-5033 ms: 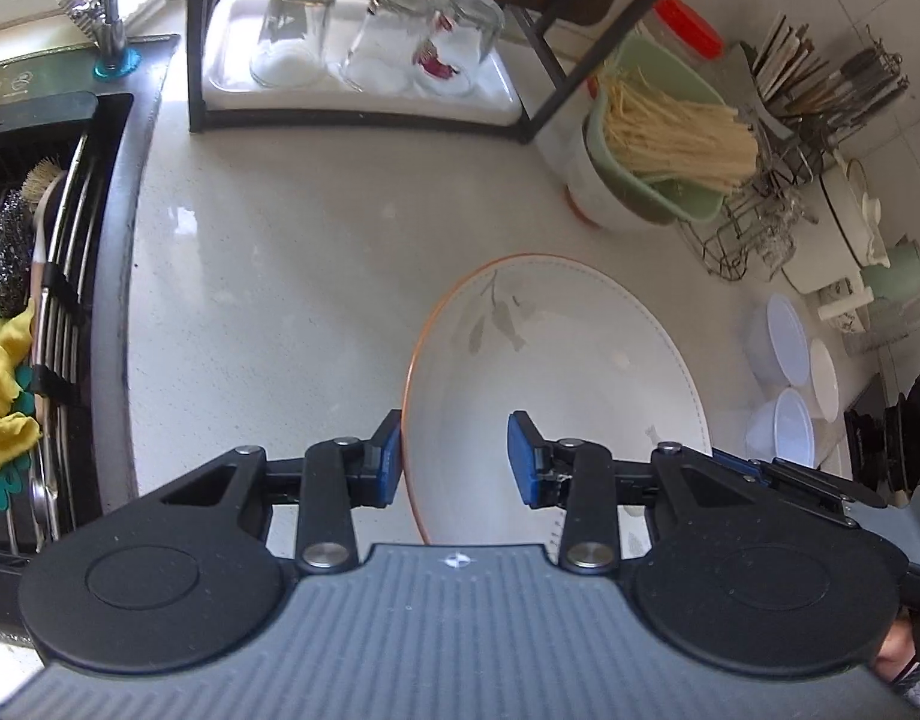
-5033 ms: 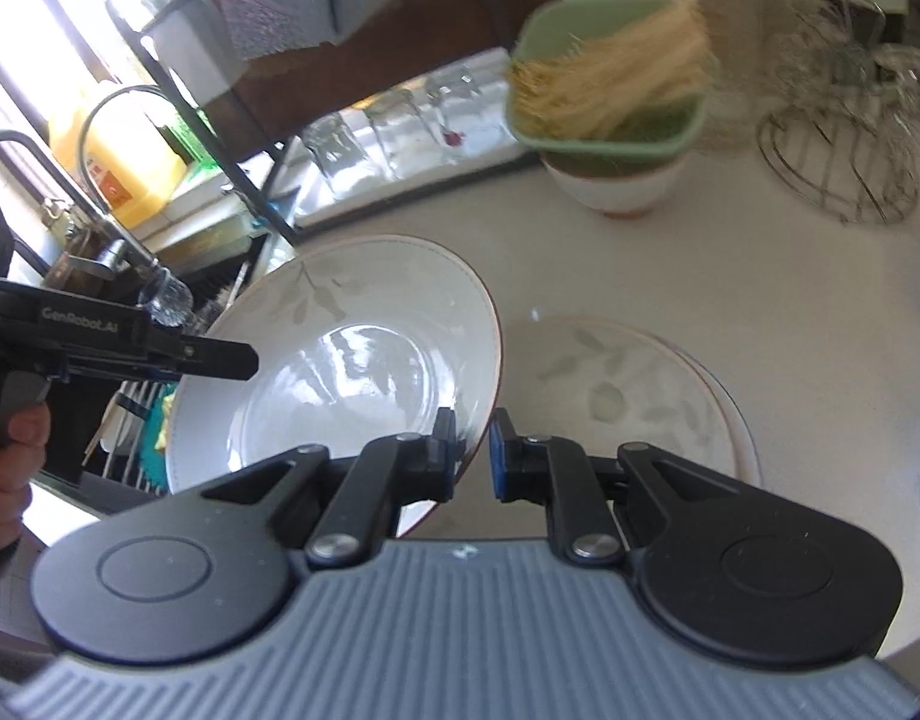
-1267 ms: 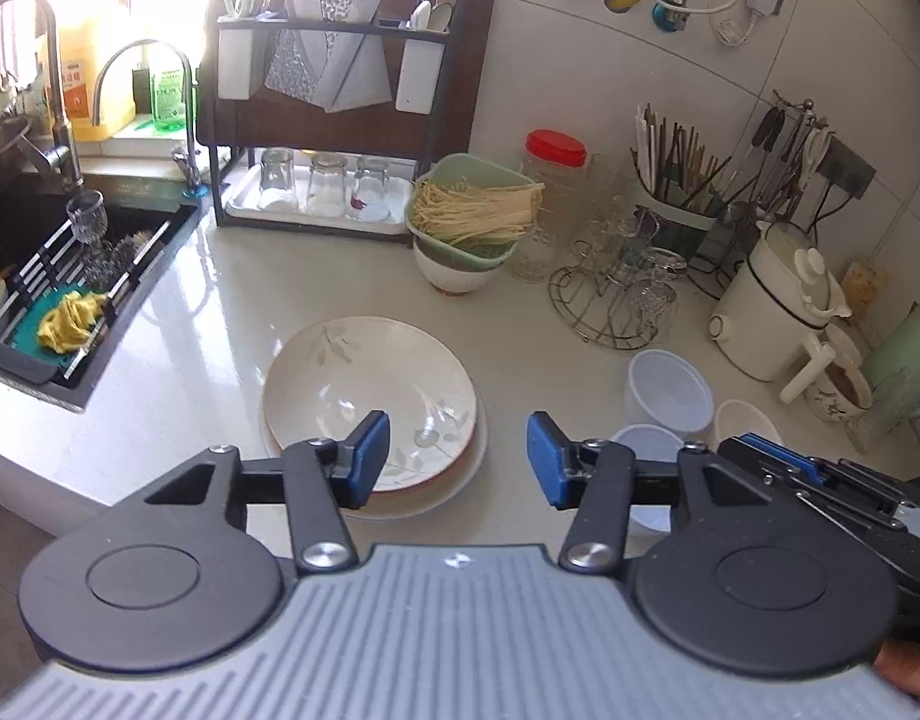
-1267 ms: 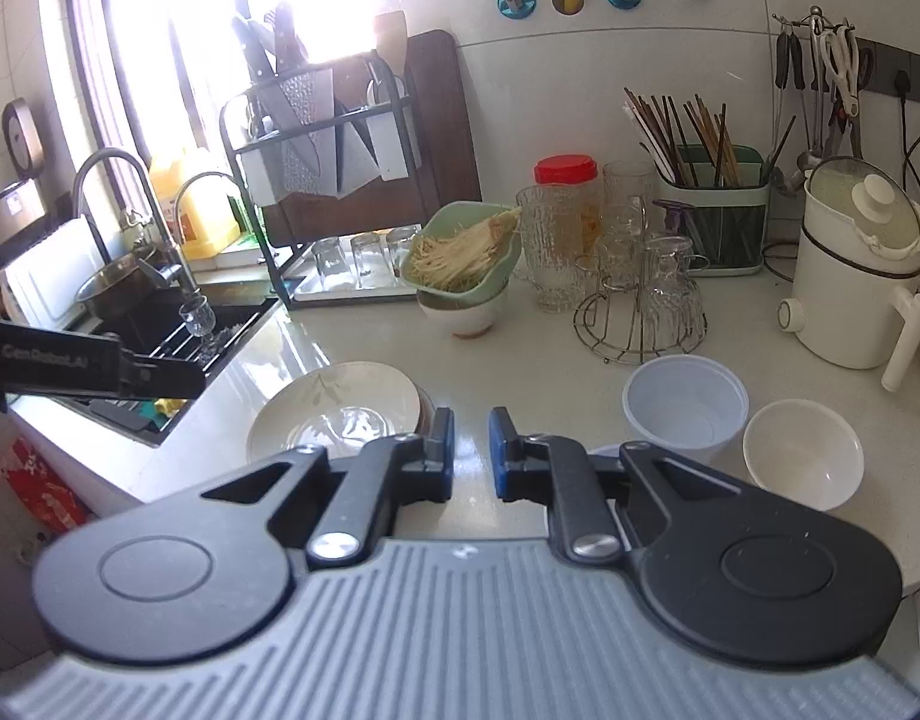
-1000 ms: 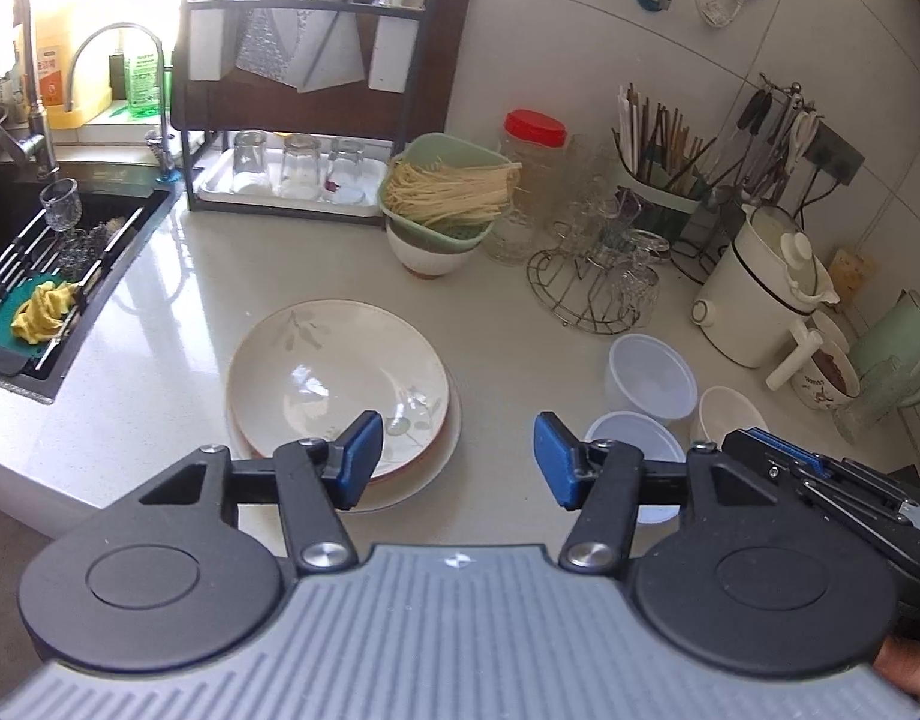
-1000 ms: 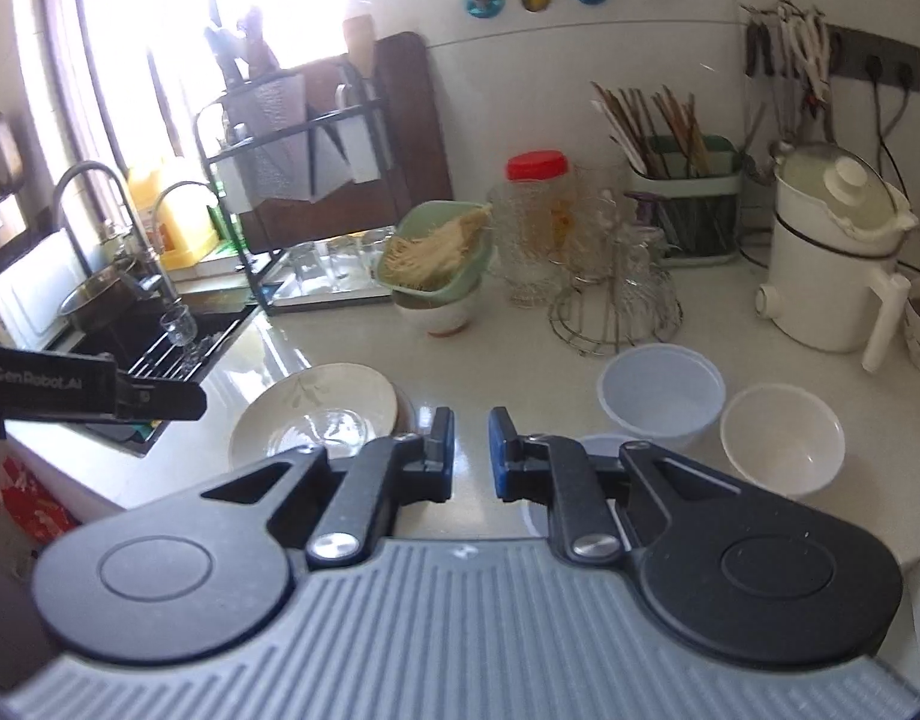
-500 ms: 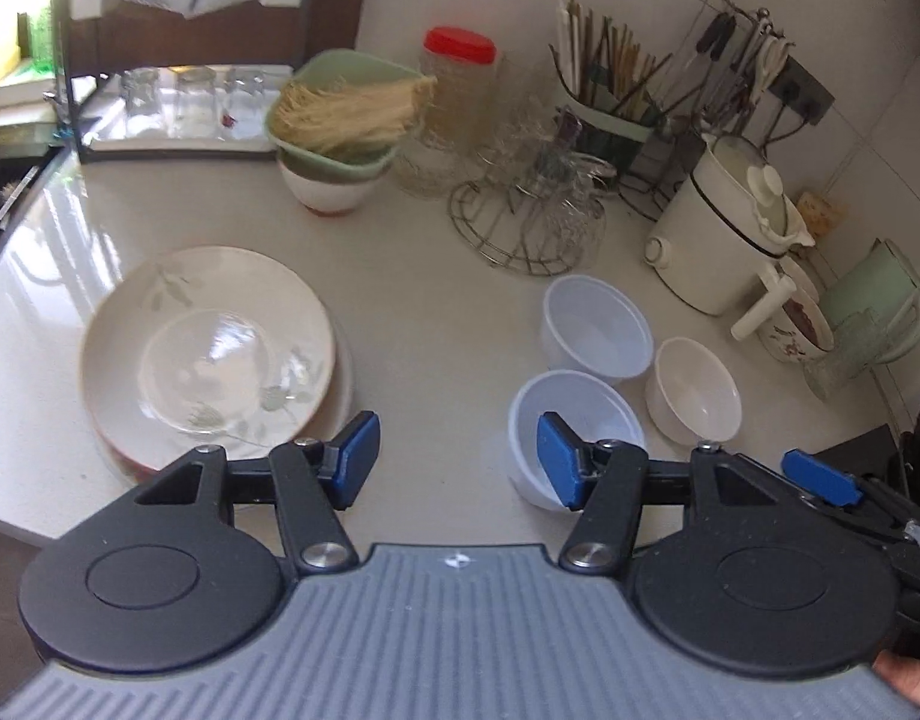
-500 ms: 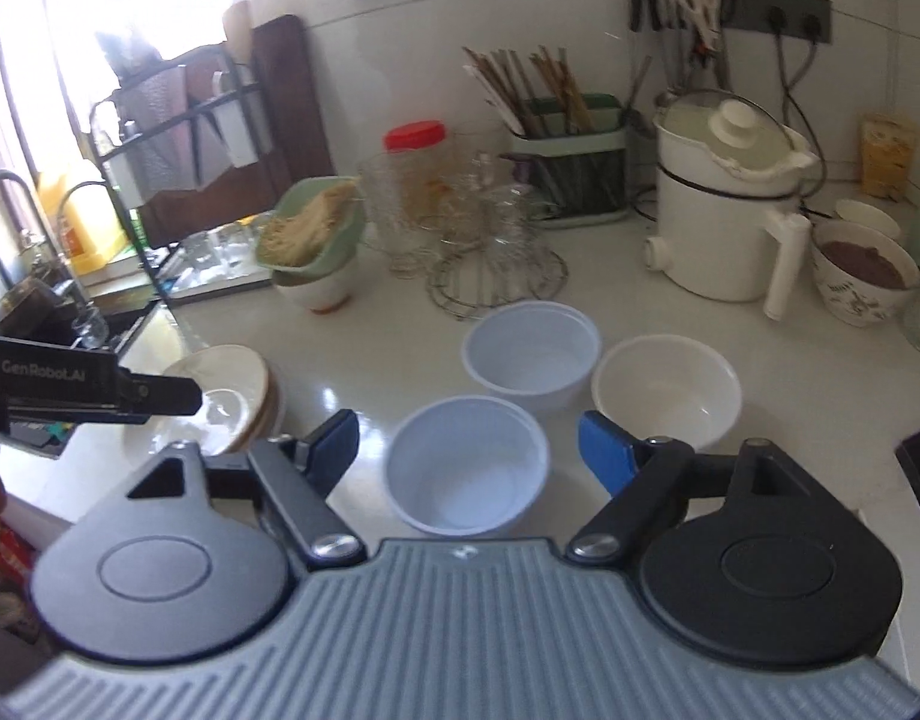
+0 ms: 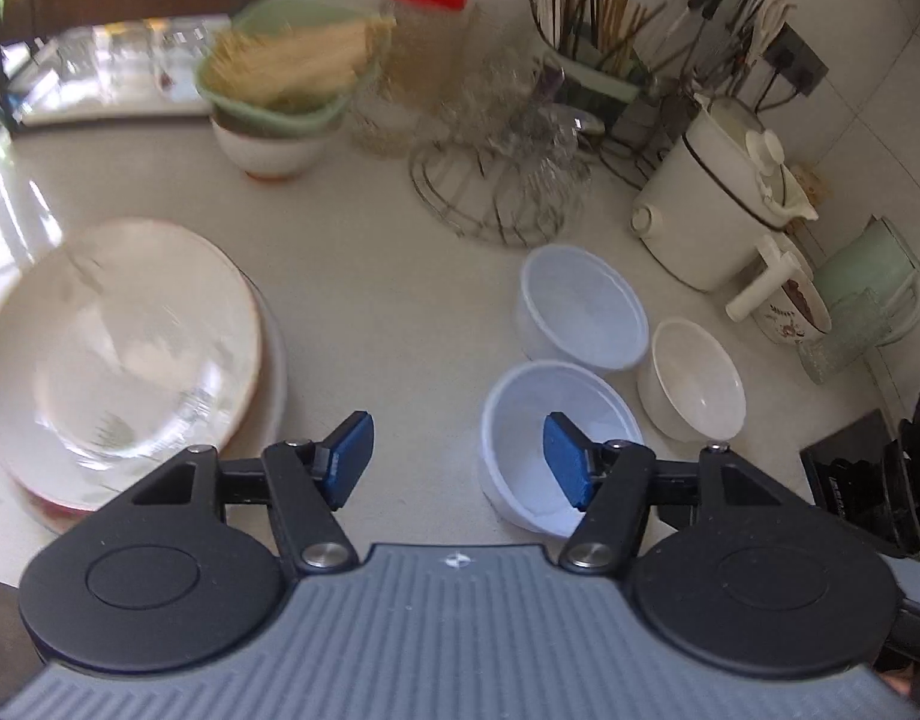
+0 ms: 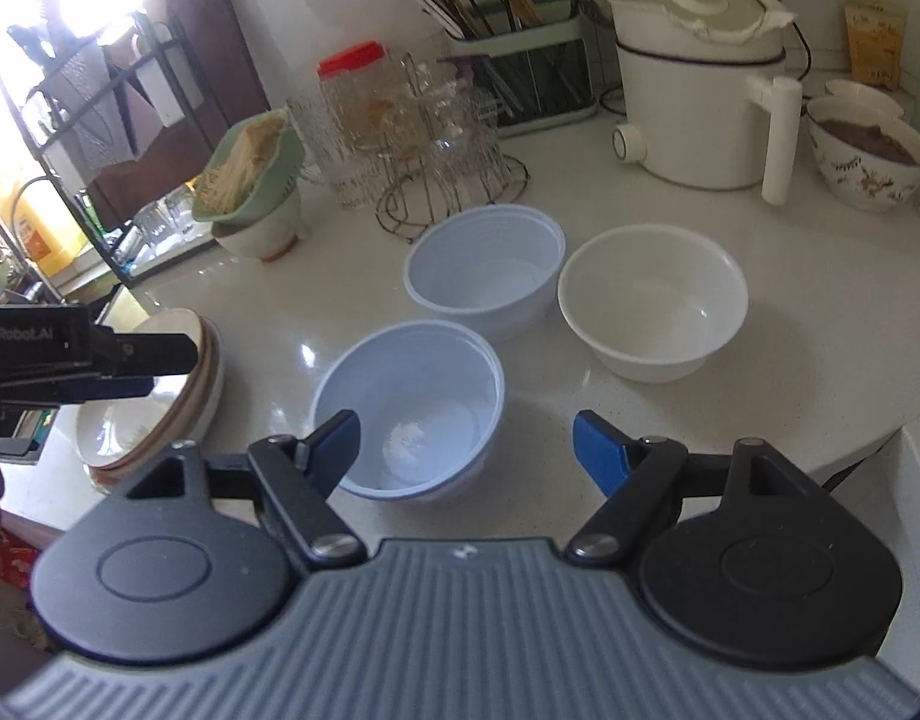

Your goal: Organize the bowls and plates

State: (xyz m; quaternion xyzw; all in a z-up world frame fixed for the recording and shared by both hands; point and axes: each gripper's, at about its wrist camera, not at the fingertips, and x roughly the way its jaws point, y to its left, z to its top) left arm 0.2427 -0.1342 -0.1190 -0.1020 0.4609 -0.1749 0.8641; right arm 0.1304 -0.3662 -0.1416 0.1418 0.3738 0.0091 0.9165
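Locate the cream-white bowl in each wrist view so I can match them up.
Left wrist: cream-white bowl sits right of centre, beside two bluish bowls.
Right wrist: cream-white bowl sits right of centre, above the open gripper's right finger.
Shared landmark: the white electric pot behind it.

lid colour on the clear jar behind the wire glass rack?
Red, on the clear plastic jar; clearest in the right wrist view.

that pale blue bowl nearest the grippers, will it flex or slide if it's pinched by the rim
The nearest pale blue bowl looks thin-walled and translucent, probably light plastic, so its rim may flex. The glossy counter could let it slide when nudged. Empty, it should lift easily.
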